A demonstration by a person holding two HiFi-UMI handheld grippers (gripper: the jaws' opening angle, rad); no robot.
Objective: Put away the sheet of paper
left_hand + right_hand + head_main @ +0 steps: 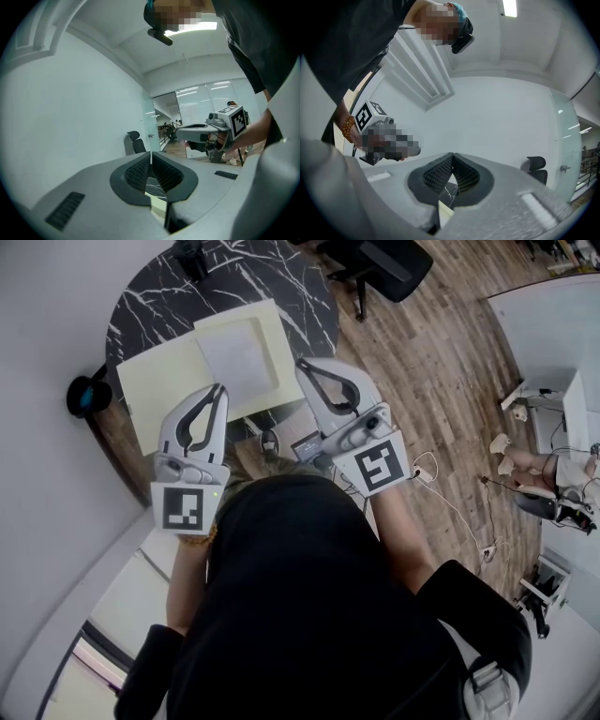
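left gripper (221, 390) + right gripper (302, 365): pinched shut, empty | sheet of paper (234, 357): lying on yellow folder (152, 382), marble table (150, 296)

Glossy marble table (150, 296), matt paper (234, 357), wood floor (422, 381)

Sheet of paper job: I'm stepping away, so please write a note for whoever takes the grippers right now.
Left gripper: shut, empty, held in the air over the near part of the folder.
Right gripper: shut, empty, held in the air beside it.
Sheet of paper: flat on the open yellow folder on the black table.
Done: nothing visible yet.
Left: put the sheet away, probably by closing the folder.
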